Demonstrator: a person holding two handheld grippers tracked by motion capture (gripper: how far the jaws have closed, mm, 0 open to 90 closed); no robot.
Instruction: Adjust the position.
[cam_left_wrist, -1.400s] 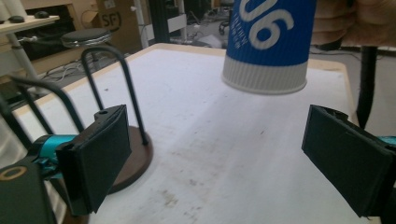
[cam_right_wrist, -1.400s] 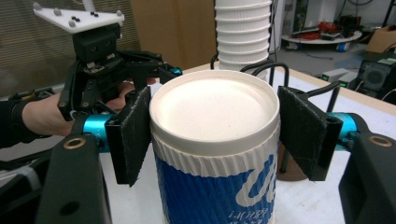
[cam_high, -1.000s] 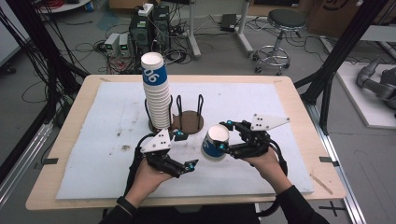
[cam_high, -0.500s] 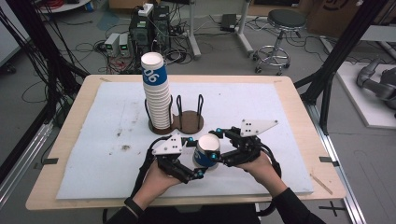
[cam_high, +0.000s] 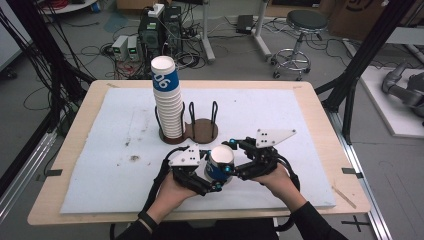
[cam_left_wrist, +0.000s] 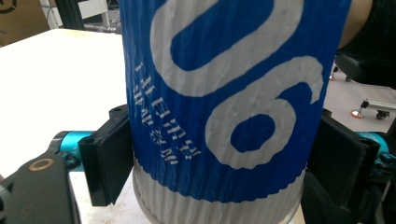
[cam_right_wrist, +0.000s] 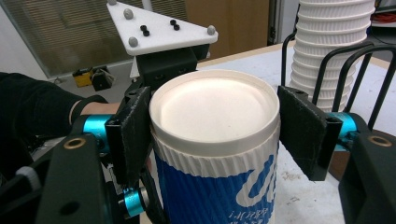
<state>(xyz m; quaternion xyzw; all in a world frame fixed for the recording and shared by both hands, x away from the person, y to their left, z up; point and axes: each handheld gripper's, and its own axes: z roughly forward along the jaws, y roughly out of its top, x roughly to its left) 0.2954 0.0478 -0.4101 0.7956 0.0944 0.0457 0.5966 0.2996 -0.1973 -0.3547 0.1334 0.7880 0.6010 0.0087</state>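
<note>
Gripping one blue-and-white paper cup (cam_high: 220, 164) between them, both grippers met near the table's front edge. The right gripper (cam_right_wrist: 215, 135) clamped it just under the rim; the left gripper (cam_left_wrist: 219, 158) had just been closing around its lower band, pads seemingly touching. Light, ribbed and easily crushed, it wanted a gentle hold on the stiffer rim. Beyond the fingertips stood one stack of cups (cam_high: 167, 102) in a two-slot wire holder (cam_high: 202, 129).
</note>
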